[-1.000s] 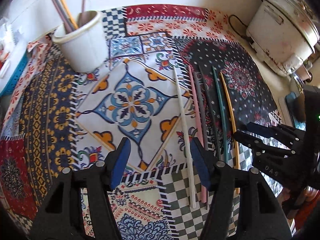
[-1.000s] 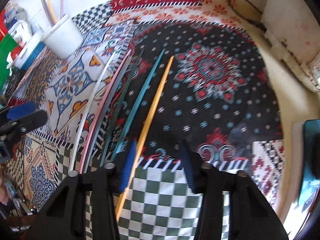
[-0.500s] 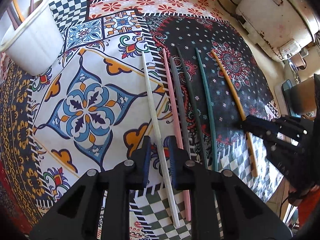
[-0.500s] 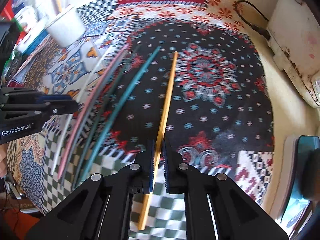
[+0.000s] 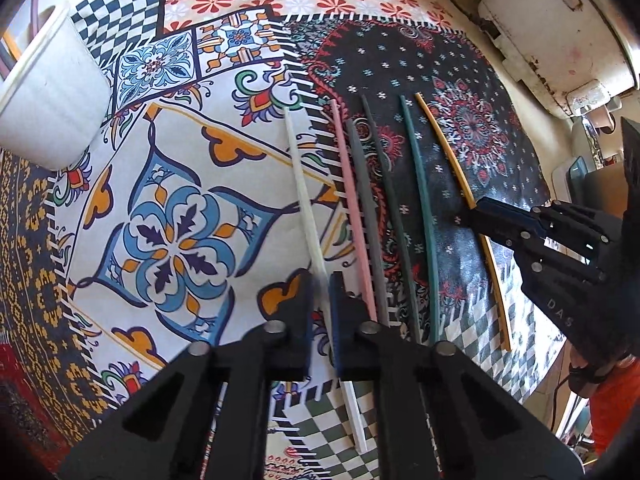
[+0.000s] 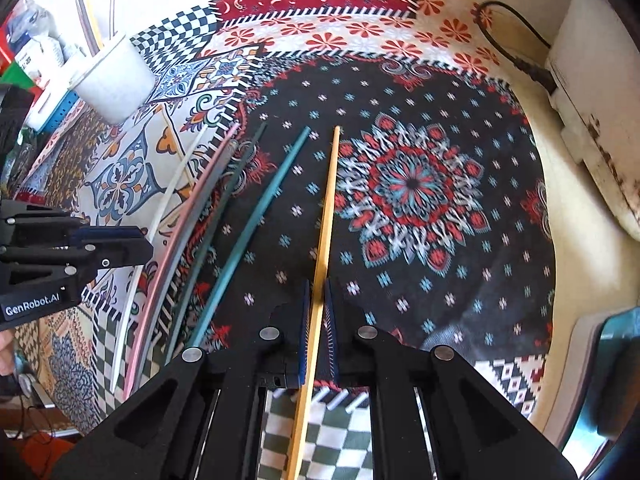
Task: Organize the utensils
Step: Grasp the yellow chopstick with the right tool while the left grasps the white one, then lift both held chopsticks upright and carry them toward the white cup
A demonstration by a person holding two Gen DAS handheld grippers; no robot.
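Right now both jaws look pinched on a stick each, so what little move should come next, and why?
Probably lift both straight up. The left gripper is shut on the white stick, the right gripper on the yellow stick, both sticks still flat on the cloth; the white cup waits.

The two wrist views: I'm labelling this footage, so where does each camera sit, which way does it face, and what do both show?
Left wrist: on the left gripper, facing steeply down at the patterned cloth; its fingers have just been closing on the white stick; right gripper at right.
Right wrist: on the right gripper, facing steeply down; shut on the yellow stick; left gripper at left.
Shared: the row of sticks, the cloth, the white cup.
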